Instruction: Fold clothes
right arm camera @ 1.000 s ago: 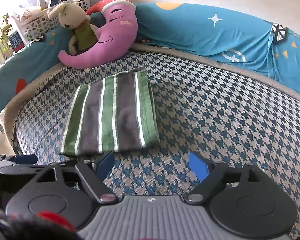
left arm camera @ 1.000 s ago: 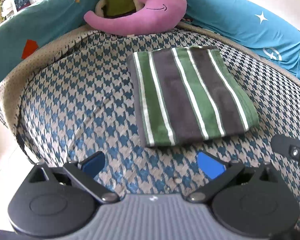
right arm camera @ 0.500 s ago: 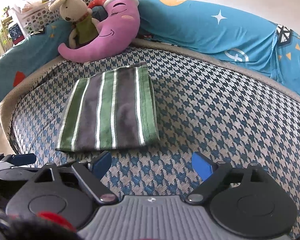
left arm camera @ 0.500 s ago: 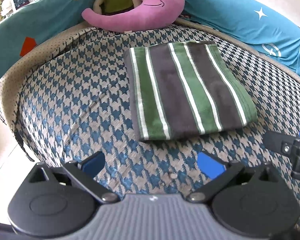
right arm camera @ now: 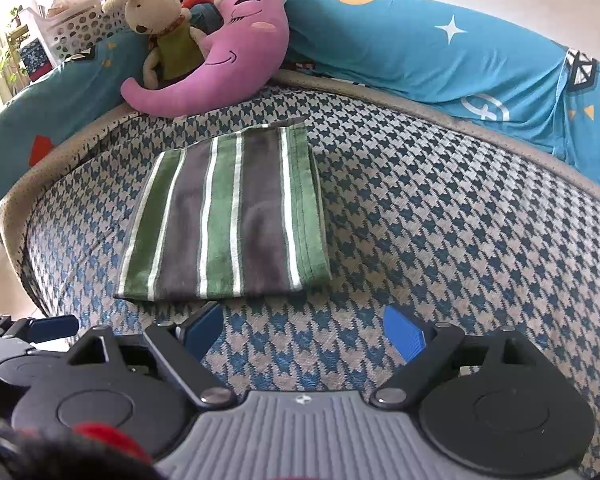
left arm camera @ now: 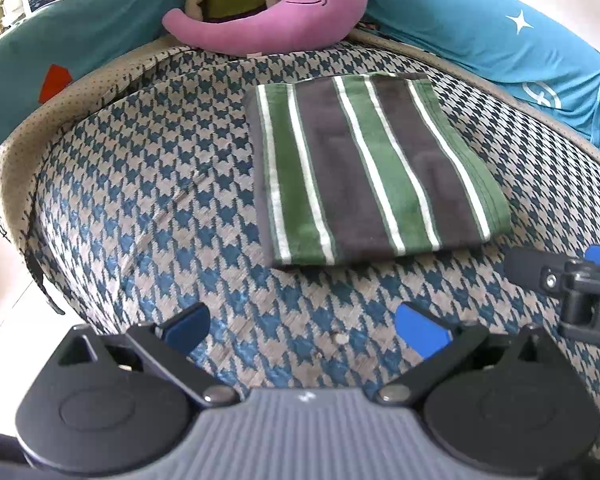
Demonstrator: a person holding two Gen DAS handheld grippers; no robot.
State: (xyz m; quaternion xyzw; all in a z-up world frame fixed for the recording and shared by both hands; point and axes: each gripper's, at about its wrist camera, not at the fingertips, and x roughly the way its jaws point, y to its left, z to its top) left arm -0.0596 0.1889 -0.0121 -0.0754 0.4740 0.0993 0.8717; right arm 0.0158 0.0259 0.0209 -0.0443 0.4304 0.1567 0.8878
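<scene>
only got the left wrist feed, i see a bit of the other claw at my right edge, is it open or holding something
observer: The right claw is open and empty, just short of the folded striped cloth.
operator: anything on the bed further right than i see
observer: Only houndstooth cover, up to the blue bedding.
operator: the toy up top, its head's cut off for me
observer: It's a beige rabbit, with a white basket behind it.

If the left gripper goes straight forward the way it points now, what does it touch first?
Most likely the near edge of the folded striped cloth. The left gripper is open and empty, with only bare houndstooth bed cover before the cloth. Its height above the bed is unclear, so it might pass over.
</scene>
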